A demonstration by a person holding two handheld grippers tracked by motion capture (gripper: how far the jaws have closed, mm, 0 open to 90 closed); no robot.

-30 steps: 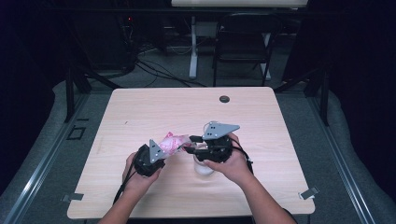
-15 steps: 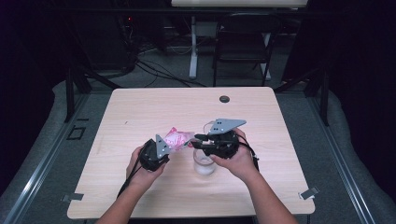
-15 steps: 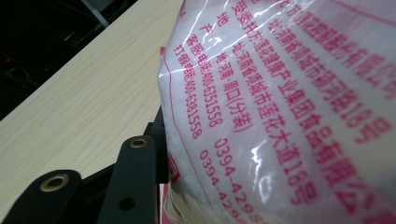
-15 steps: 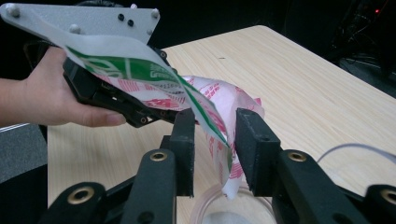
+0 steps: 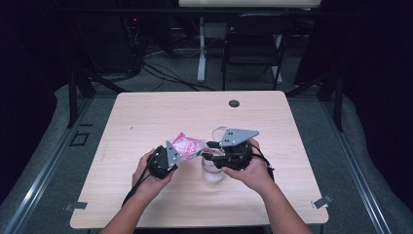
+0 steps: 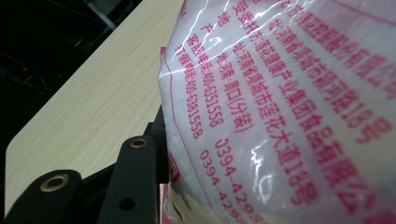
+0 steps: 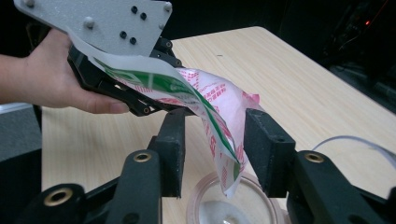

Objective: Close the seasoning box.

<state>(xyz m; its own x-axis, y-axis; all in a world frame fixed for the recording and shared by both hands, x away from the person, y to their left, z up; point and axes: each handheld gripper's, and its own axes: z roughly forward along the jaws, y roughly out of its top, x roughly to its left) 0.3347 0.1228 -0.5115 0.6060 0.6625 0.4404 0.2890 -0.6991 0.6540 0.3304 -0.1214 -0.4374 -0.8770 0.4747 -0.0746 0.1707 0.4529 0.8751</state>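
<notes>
I see the wooden table [image 5: 146, 117] mostly bare, with a small dark round fitting [image 5: 234, 103] at its far edge, well apart from the work. Beyond the far edge a folding chair [image 5: 253, 53] stands on the floor among cables.

My left gripper [image 5: 168, 158] pinches the pink-printed plastic bag [image 5: 189, 146] above the table's near middle; in the left gripper view the bag [image 6: 289, 112] blocks nearly everything to the right. The bag's loose end hangs down between the jaws of my right gripper [image 7: 212, 149], which have just been opening and stand spread, their pads not pressing it. That hanging end partly covers the clear cup [image 7: 252, 205] directly below, just under the right gripper [image 5: 210, 150]. In the high view the cup [image 5: 213, 171] holds something pale, though I cannot tell what.
</notes>
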